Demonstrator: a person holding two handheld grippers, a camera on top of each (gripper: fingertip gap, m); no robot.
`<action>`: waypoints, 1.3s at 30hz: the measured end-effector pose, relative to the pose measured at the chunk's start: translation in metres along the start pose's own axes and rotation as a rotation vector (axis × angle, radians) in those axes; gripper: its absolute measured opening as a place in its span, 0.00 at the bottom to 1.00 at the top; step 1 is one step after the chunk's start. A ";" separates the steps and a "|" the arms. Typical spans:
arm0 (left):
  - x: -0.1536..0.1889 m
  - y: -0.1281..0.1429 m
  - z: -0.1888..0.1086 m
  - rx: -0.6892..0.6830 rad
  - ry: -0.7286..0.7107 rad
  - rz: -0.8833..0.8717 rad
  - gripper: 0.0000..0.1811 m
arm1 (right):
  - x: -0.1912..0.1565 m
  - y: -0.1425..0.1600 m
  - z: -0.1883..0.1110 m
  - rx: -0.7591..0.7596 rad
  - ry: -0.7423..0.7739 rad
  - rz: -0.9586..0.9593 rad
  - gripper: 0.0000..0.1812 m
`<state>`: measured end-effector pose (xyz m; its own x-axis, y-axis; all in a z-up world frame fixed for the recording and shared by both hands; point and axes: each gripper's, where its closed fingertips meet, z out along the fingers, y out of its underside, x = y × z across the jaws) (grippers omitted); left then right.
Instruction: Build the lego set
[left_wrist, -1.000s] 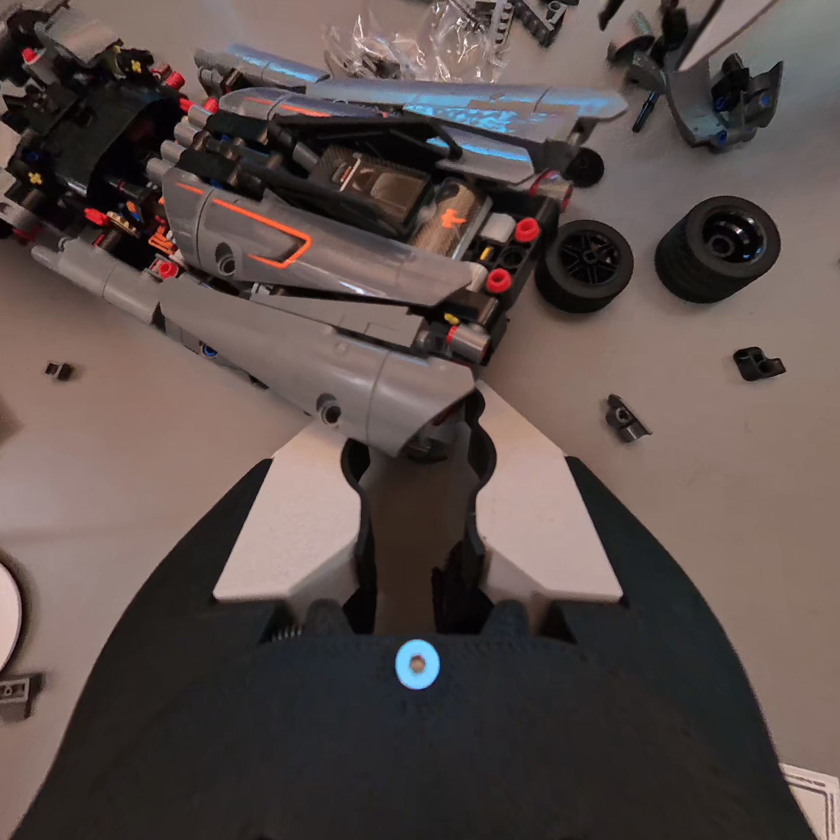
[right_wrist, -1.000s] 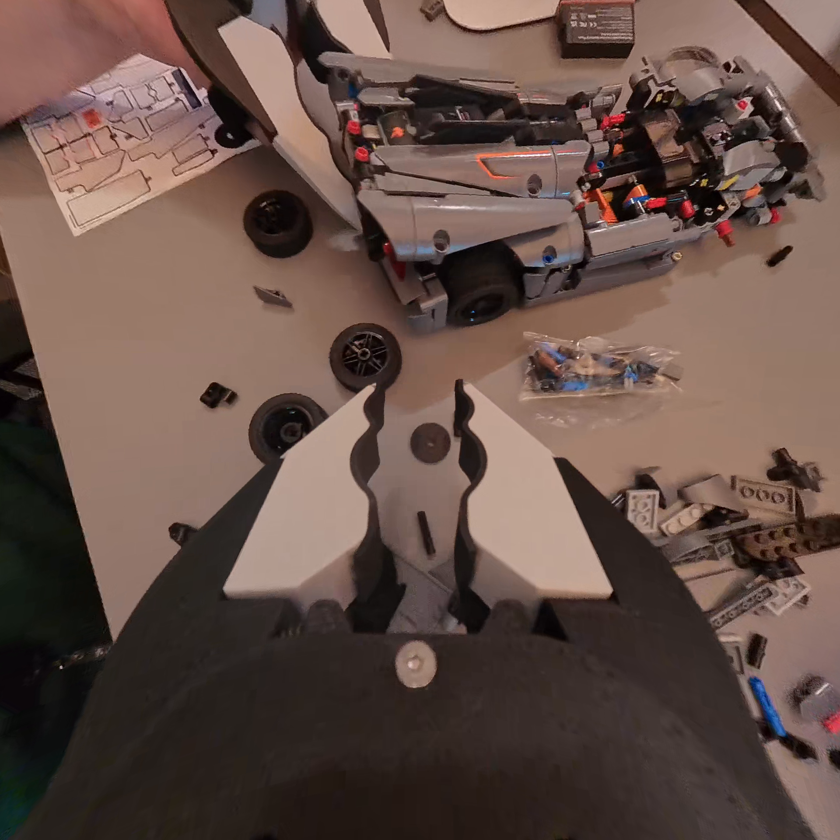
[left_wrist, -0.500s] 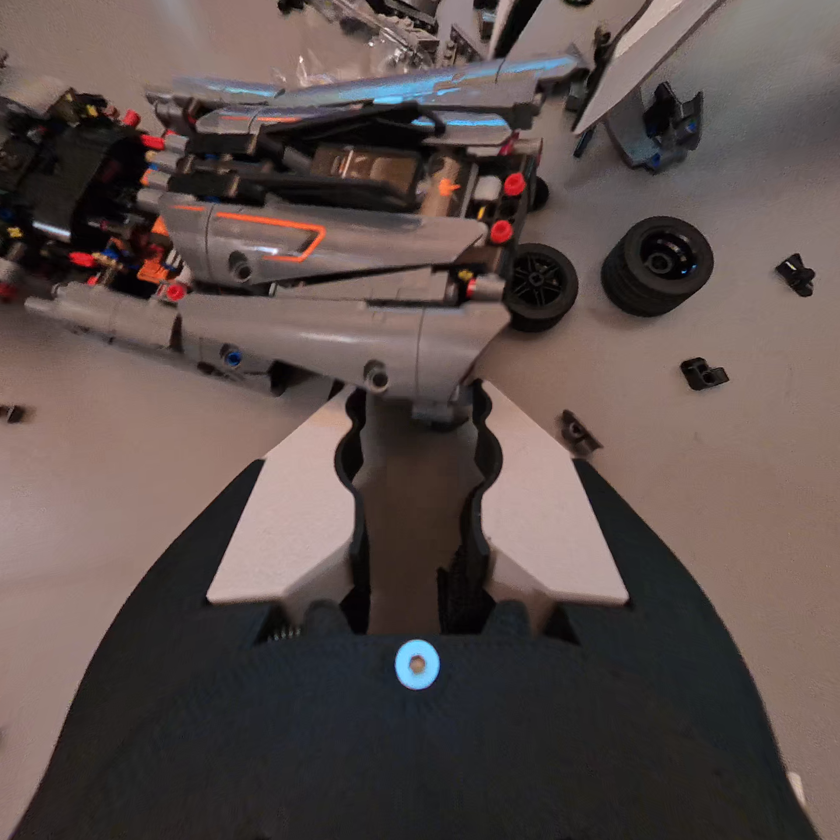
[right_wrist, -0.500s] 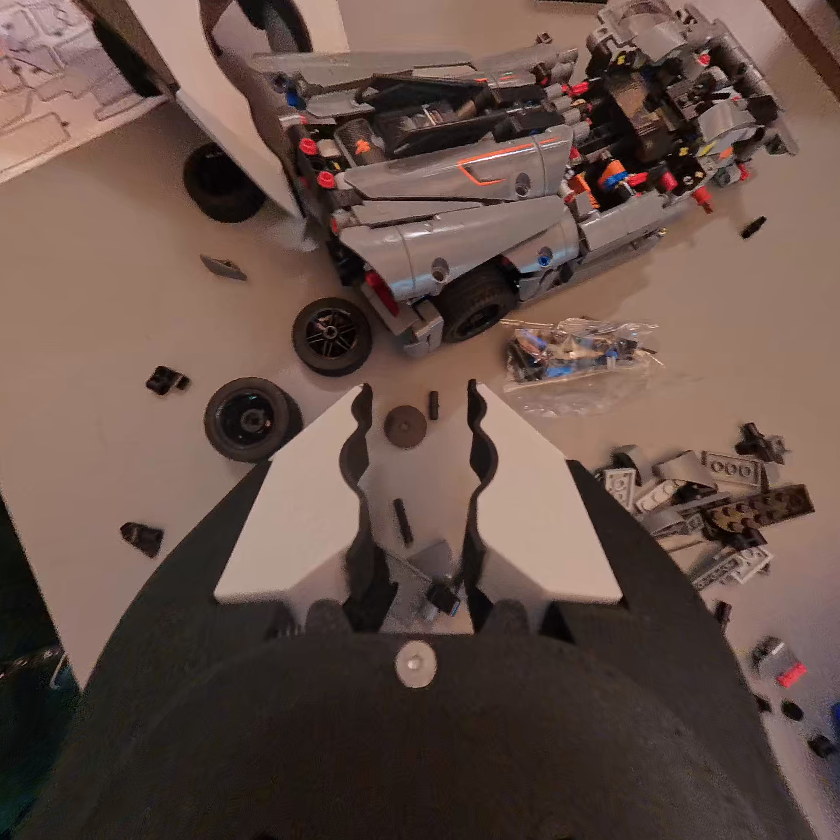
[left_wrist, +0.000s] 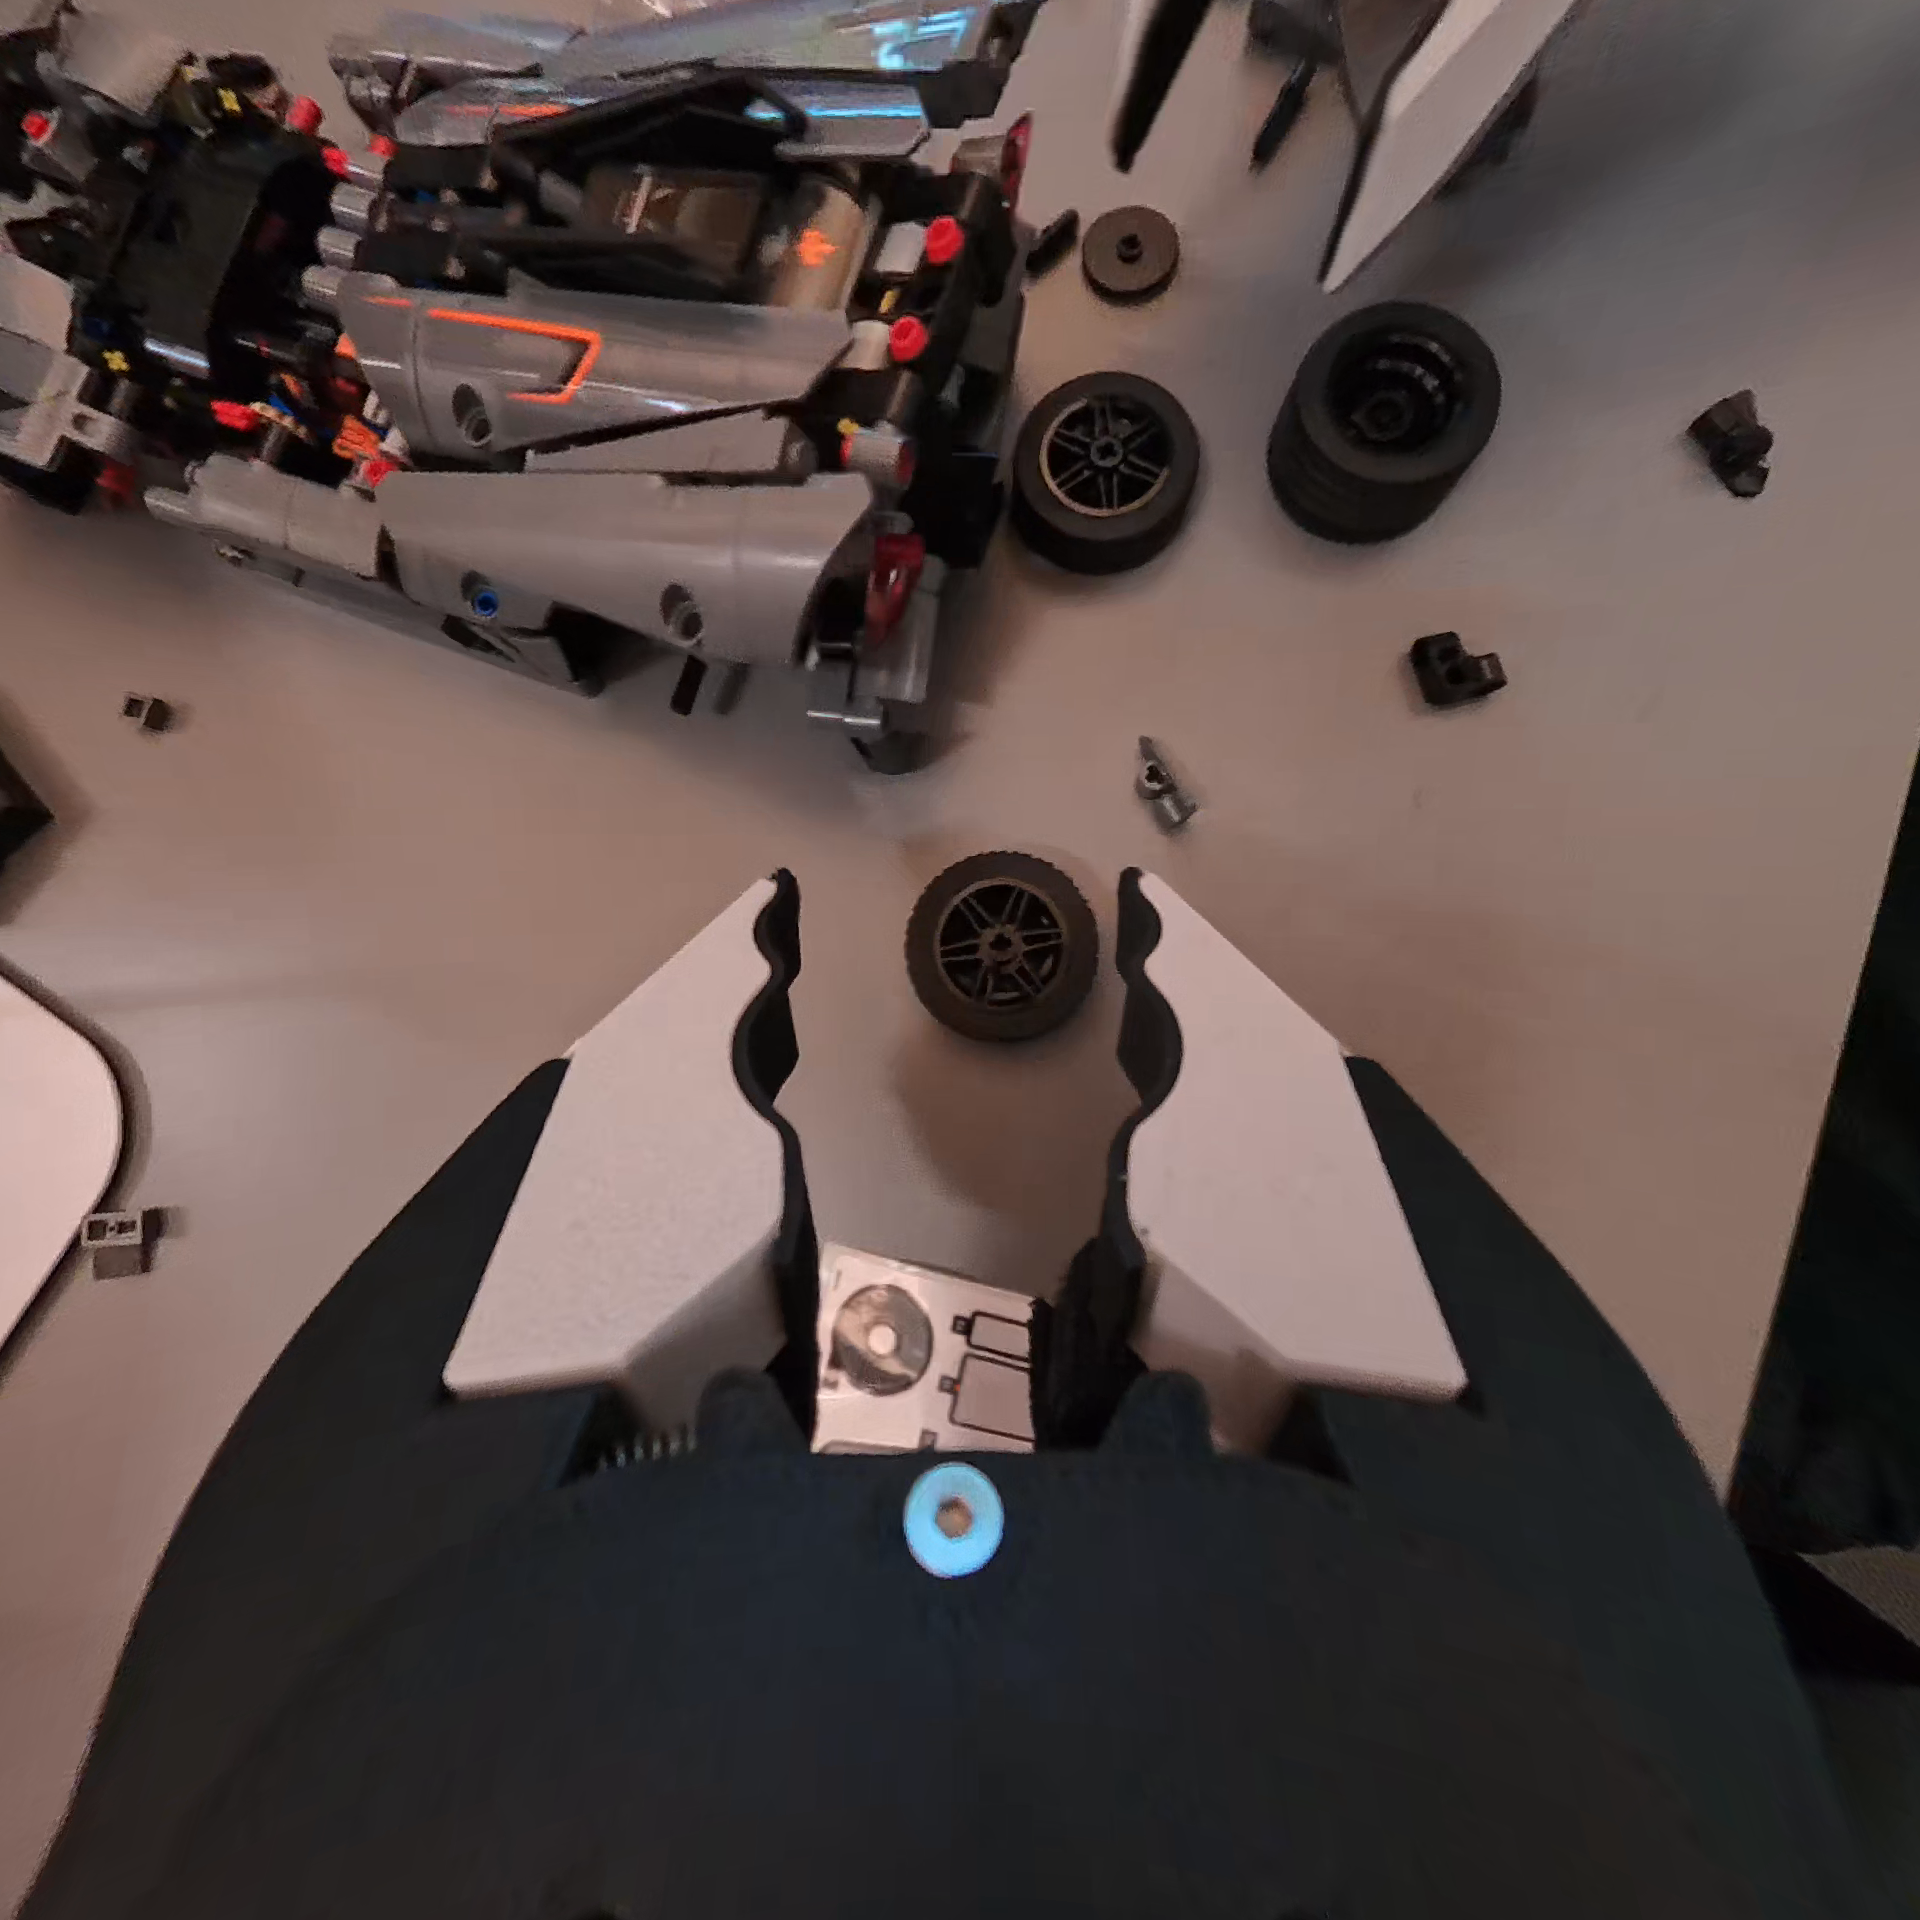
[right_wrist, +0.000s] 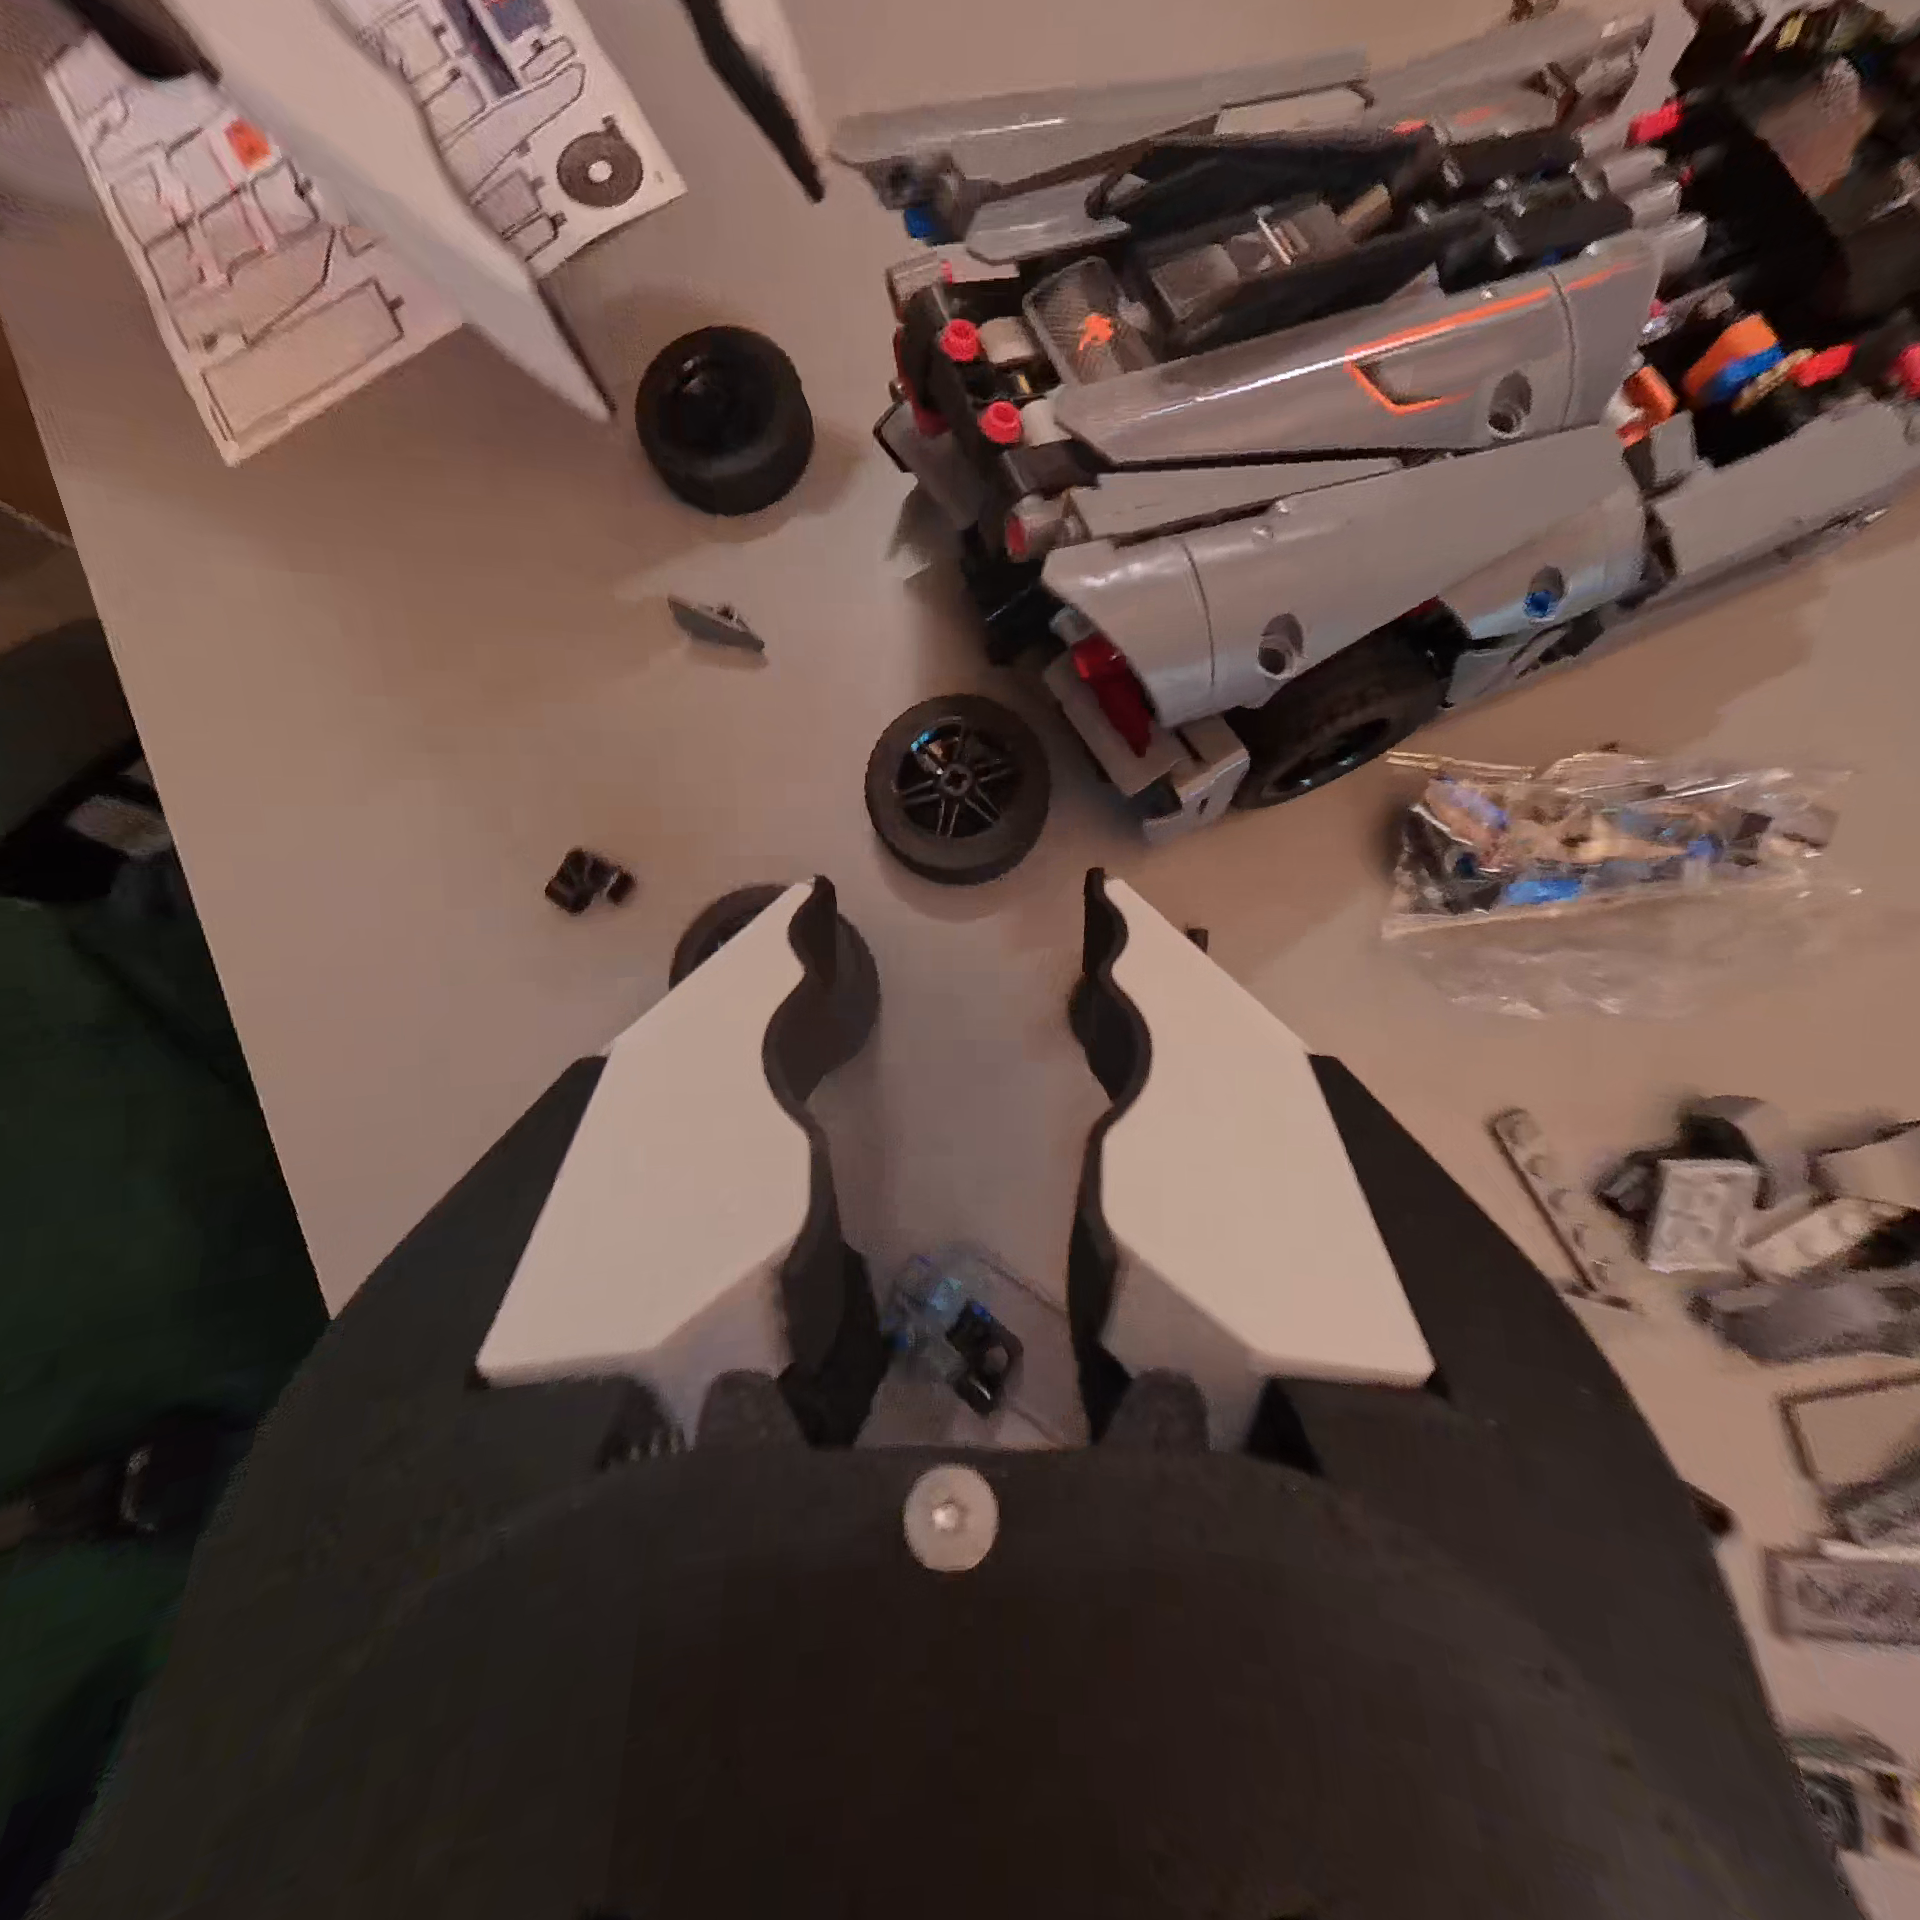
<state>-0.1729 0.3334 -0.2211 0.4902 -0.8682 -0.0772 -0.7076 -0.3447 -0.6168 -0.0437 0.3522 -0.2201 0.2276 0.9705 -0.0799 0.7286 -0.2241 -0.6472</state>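
left wrist view | your left gripper (left_wrist: 956, 899) is spread wide, a small black spoked rubber wheel (left_wrist: 1001, 945) lying loose between its tips on the beige table (left_wrist: 1455, 935) | grey-and-orange brick car (left_wrist: 582, 416) sits just beyond | right wrist view | your right gripper (right_wrist: 951, 904) gapes too, holding nothing | clear bag of small parts (right_wrist: 1600, 862) to its right

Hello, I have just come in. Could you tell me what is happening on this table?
A person is building a grey toy car from bricks, with a hand-held gripper in each hand. The left hand-held gripper is open and holds nothing; a loose spoked wheel lies on the table between its fingertips. The right hand-held gripper is open and empty too. Two more loose wheels, a bag of small parts and a paper sheet lie around the car.
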 end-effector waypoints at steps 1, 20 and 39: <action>0.002 0.000 0.001 -0.017 -0.002 -0.001 0.33 | -0.001 -0.001 0.006 -0.006 -0.006 0.037 0.26; -0.090 -0.127 -0.034 0.102 -0.268 0.070 0.30 | 0.005 -0.008 0.008 0.034 0.018 0.103 0.24; -0.226 -0.160 0.139 -0.236 -0.053 0.063 0.36 | 0.113 -0.016 -0.042 0.311 0.050 0.306 0.24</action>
<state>-0.0999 0.6344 -0.2139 0.4631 -0.8726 -0.1549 -0.8338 -0.3698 -0.4098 -0.0022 0.4613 -0.1871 0.4390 0.8564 -0.2718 0.3949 -0.4557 -0.7977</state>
